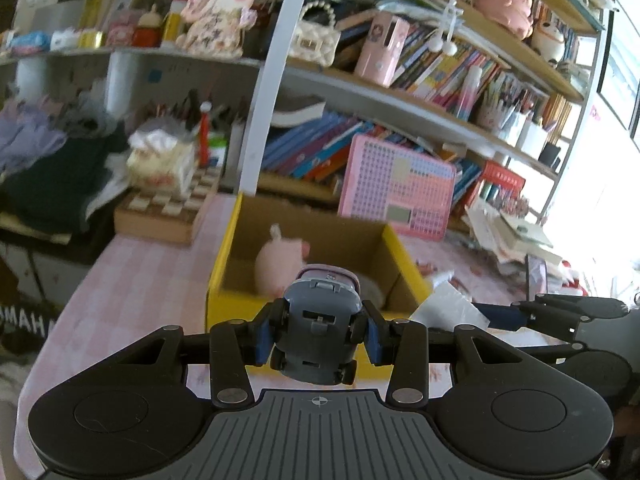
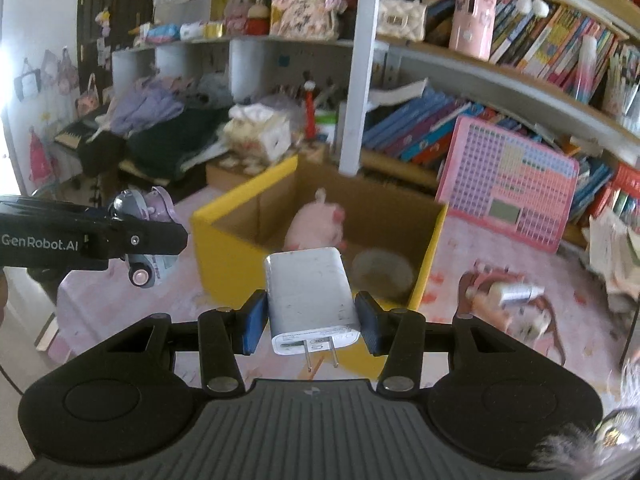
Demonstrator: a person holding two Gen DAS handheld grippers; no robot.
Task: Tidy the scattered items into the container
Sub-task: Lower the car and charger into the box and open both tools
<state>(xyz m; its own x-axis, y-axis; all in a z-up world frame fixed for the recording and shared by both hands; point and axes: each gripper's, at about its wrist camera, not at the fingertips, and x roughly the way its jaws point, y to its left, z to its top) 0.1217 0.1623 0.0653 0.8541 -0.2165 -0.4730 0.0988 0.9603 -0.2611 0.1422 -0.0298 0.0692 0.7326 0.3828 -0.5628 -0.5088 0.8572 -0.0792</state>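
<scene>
My left gripper [image 1: 316, 336] is shut on a grey and lilac toy car [image 1: 318, 328], held in the air just before the near wall of the yellow cardboard box [image 1: 224, 268]. The car and left gripper also show in the right wrist view [image 2: 140, 236], left of the box [image 2: 240, 208]. My right gripper [image 2: 312, 316] is shut on a white plug charger [image 2: 308, 296], prongs toward the camera, above the box's near edge. A pink plush pig [image 1: 276, 264] [image 2: 316, 224] and a round grey disc [image 2: 382, 274] lie inside the box.
The box stands on a pink checked tablecloth [image 1: 132, 280]. A silver and pink item [image 2: 504, 292] lies on the cloth right of the box. A pink grid board [image 2: 508, 184] leans on crowded bookshelves behind. A wooden chessboard box [image 1: 168, 212] and clothes sit back left.
</scene>
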